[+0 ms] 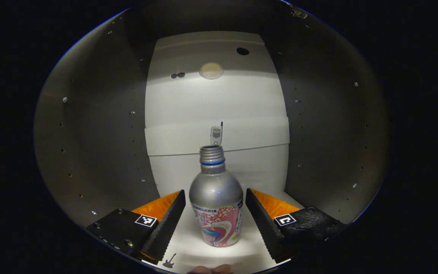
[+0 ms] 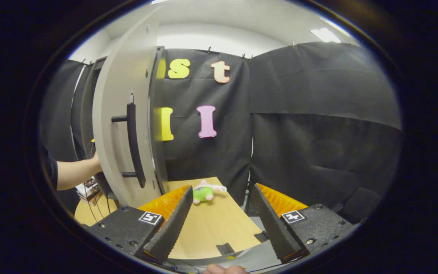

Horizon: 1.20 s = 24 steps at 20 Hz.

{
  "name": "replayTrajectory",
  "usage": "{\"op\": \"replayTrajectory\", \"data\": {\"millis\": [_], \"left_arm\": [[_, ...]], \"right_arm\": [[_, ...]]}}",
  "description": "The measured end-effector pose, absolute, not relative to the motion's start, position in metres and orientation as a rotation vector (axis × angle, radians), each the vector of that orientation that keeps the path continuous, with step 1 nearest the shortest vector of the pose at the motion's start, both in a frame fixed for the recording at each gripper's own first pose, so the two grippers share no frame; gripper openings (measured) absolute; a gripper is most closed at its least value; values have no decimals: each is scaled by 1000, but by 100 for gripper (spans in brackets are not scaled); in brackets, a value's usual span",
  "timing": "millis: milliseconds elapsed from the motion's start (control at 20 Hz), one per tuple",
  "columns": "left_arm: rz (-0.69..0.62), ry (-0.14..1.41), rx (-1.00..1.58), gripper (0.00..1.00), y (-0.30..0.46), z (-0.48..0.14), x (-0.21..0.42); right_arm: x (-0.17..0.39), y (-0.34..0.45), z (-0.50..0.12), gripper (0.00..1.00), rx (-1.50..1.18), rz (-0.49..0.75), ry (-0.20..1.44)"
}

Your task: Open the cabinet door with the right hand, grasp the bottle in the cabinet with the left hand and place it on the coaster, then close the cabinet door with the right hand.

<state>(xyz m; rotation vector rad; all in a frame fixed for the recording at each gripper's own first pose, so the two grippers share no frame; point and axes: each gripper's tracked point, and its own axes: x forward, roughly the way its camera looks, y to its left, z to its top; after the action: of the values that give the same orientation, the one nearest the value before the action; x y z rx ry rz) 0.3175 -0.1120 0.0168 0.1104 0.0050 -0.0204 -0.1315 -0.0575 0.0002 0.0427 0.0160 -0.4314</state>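
Observation:
A silver bottle (image 1: 216, 199) with a pink printed label and a threaded neck stands upright on the white cabinet floor (image 1: 249, 243). My left gripper (image 1: 215, 205) is inside the cabinet, open, with one finger on each side of the bottle's body and a gap on both sides. In the right gripper view the grey cabinet door (image 2: 122, 129) stands swung open at the left, its dark bar handle (image 2: 133, 146) facing me. My right gripper (image 2: 221, 198) is open and holds nothing, to the right of the door. A person's forearm (image 2: 76, 171) reaches behind the door.
The cabinet's dark side walls (image 1: 97, 133) flank a white back panel (image 1: 215, 102). A wooden table (image 2: 211, 224) carries a small green and pink plush toy (image 2: 203, 192). Black cloth forms the booth's wall behind.

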Motion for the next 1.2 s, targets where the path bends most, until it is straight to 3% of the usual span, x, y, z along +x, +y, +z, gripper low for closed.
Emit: {"op": "replayTrajectory", "data": {"millis": [50, 150, 200, 350, 400, 550, 750, 1150, 1200], "left_arm": [[-35, 7, 116, 96, -114, 15, 320], [-37, 9, 129, 96, -114, 12, 325], [-35, 3, 129, 78, -118, 14, 327], [-42, -1, 131, 79, -119, 18, 321], [-47, -9, 124, 79, -119, 21, 318], [-40, -27, 140, 77, -118, 31, 304], [-53, -42, 154, 77, -119, 38, 270], [-35, -71, 71, 77, -101, 54, 191], [-29, -80, 69, 77, -96, 56, 182]], "right_arm": [[-128, -55, 1, 95, 41, -426, 19], [-124, -53, 1, 100, 36, -422, 19], [-123, -51, 3, 99, 31, -421, 14], [-118, -48, 6, 100, 19, -412, 7], [-115, -47, 5, 96, 18, -409, 9], [-109, -47, 4, 99, 32, -389, 13], [-103, -45, 5, 95, 34, -349, 10], [-99, -42, 6, 100, 22, -253, -9], [-98, -42, 7, 96, 29, -238, -10]]}}
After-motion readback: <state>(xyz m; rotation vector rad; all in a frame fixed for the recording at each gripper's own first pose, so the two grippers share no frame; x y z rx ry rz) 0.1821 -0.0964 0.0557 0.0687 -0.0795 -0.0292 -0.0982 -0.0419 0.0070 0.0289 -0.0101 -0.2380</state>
